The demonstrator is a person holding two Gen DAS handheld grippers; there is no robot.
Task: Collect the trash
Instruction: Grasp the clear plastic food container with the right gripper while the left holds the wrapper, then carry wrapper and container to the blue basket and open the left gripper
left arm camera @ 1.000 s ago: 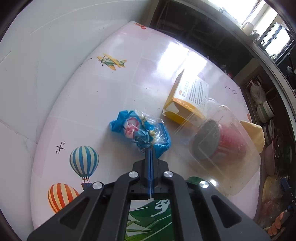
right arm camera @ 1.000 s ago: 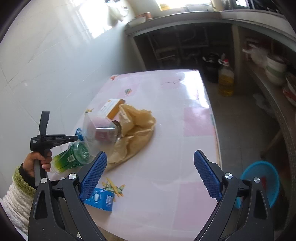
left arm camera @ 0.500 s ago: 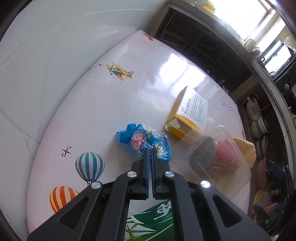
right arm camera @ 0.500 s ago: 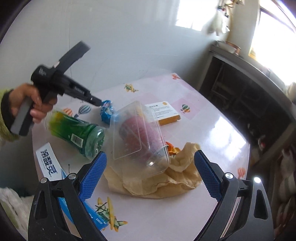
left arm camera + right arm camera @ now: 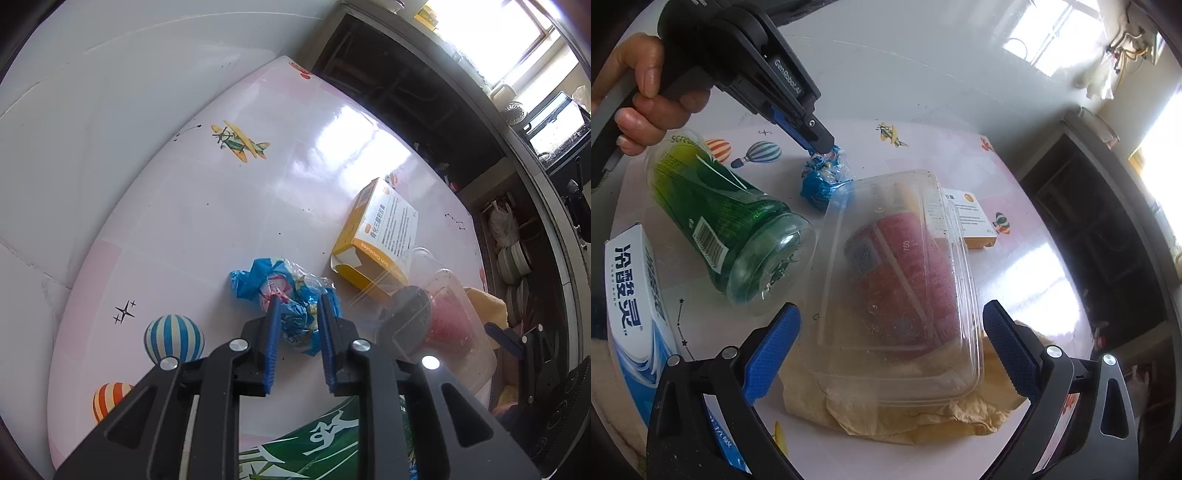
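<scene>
Nothing collected yet: left gripper (image 5: 297, 306) jaws just parted astride the wrapper (image 5: 284, 295), right gripper (image 5: 890, 325) gaping before the tub (image 5: 897, 280); bottle (image 5: 727, 218), boxes still on the counter (image 5: 221, 206).

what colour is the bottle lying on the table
Green, with a green and yellow label; the bottle shows best in the right wrist view.

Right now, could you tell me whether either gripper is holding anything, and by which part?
Nothing is held. The left gripper, jaws just opening, straddles the blue wrapper without pinching it; the right gripper stands open before the clear container.
</scene>
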